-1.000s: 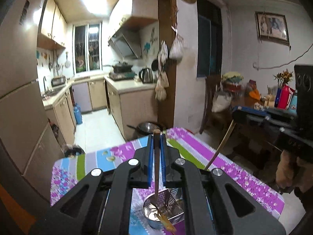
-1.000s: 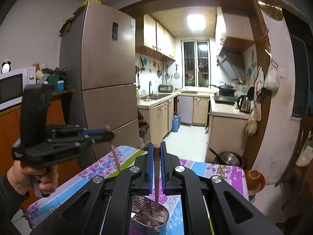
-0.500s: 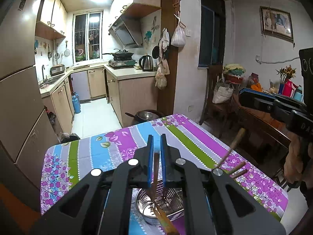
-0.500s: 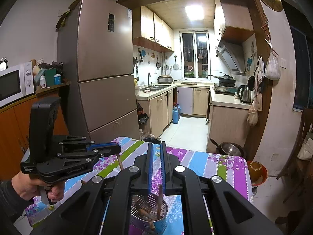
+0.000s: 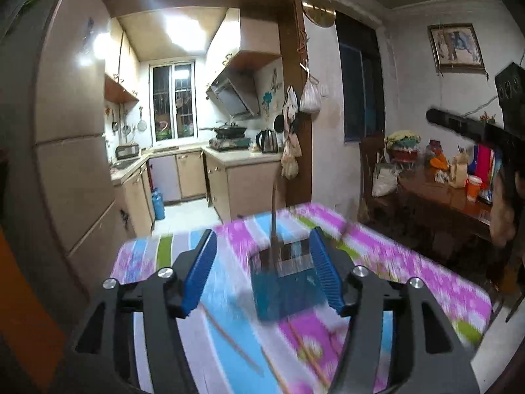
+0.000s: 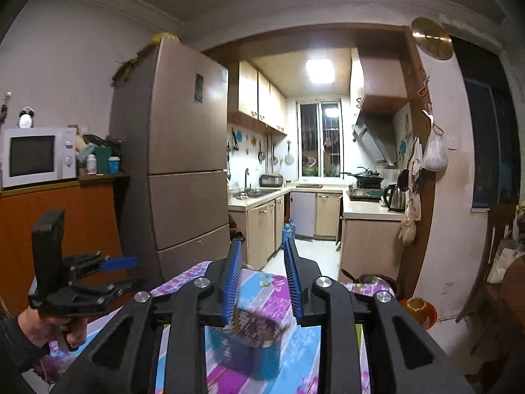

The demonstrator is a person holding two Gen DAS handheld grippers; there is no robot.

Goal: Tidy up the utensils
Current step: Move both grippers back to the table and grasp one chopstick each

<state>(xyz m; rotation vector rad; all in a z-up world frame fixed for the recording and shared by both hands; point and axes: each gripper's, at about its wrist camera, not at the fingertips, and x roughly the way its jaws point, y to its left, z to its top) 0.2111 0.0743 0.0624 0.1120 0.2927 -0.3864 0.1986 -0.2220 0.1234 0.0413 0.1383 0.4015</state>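
Both grippers hover empty over the table point(image 5: 426, 272), which wears a floral striped cloth. The left gripper point(image 5: 262, 266) has its blue fingers point(image 5: 198, 272) spread wide, nothing between them; ahead, toward 12 o'clock in its view, stands the utensil holder point(image 5: 282, 290), a blue-sided container blurred by motion, with a dark-handled utensil point(image 5: 273, 220) standing upright out of it. The right gripper point(image 6: 262, 279) has its fingers parted as well, more narrowly, and grips nothing; the holder point(image 6: 249, 348) sits just below and beyond its tips, and what fills it is too smeared to name. Several thin sticks, probably chopsticks point(image 5: 236, 344), lie loose on the cloth toward 6 o'clock in the left view, near the holder, so the sorting appears unfinished. In the right view the other gripper point(image 6: 82, 279) shows at 9 o'clock, held in a hand point(image 6: 49, 325). The chief risk, as I judge it, is the holder itself: it looks top-heavy with the tall handle rising from it, and a finger clipping that handle on a hurried pass could tip the whole thing. The loose sticks are thin and flat against soft cloth, so a closing pinch could skid them away or snag the fabric and drag the holder with it.
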